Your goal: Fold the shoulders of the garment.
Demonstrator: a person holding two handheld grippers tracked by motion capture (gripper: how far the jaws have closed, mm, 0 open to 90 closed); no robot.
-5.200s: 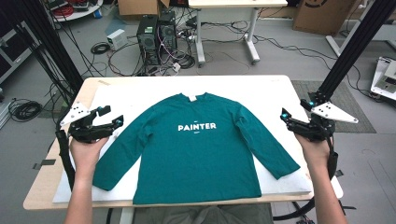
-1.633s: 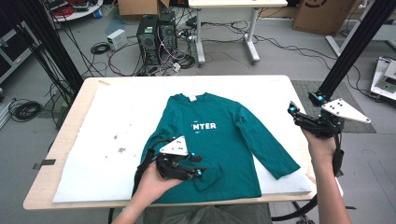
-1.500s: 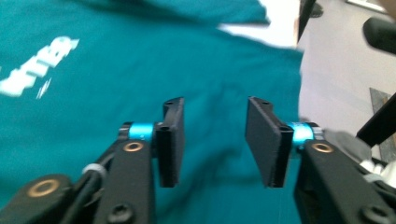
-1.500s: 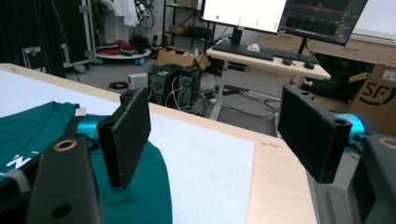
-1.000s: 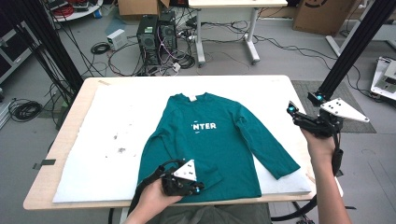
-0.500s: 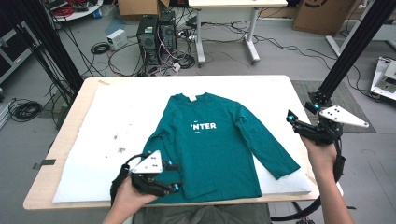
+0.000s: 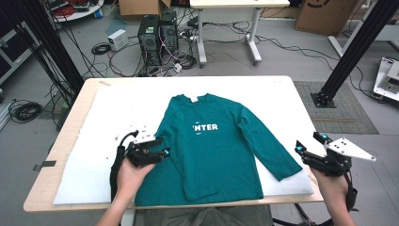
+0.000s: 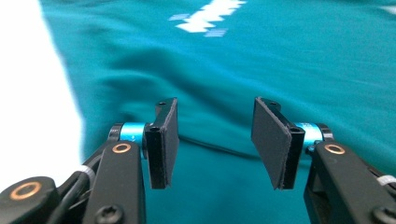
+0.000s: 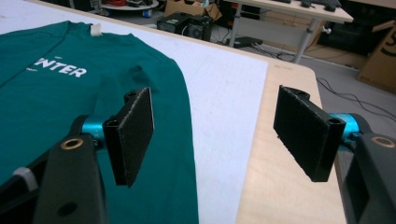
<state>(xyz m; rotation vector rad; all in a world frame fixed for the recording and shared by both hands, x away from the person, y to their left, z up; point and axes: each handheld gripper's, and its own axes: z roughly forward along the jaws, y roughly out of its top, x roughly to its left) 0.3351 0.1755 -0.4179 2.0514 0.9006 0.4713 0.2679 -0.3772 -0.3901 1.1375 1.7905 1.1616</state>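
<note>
While the teal shirt [image 7: 214,143] lies flat on the white cloth [image 7: 94,179] over the table [image 7: 301,101], its near sleeve sits folded in across the body, covering the first letters of the white print so it reads "NTER"; the other sleeve stretches out straight toward the right gripper [image 7: 314,159], its cuff ending just short of those fingers; the left gripper [image 7: 157,153] hovers at the folded edge of the shirt, jaws parted and gripping nothing, teal fabric showing between the pads [image 8: 164,140] and beyond them, a soft crease running across just ahead; the right gripper is spread wide and empty too, one finger [image 9: 133,130] over the sleeve, the other over bare wood beside the cloth's edge; collar and white tag [image 7: 193,99] lie far from both sets of fingers.
</note>
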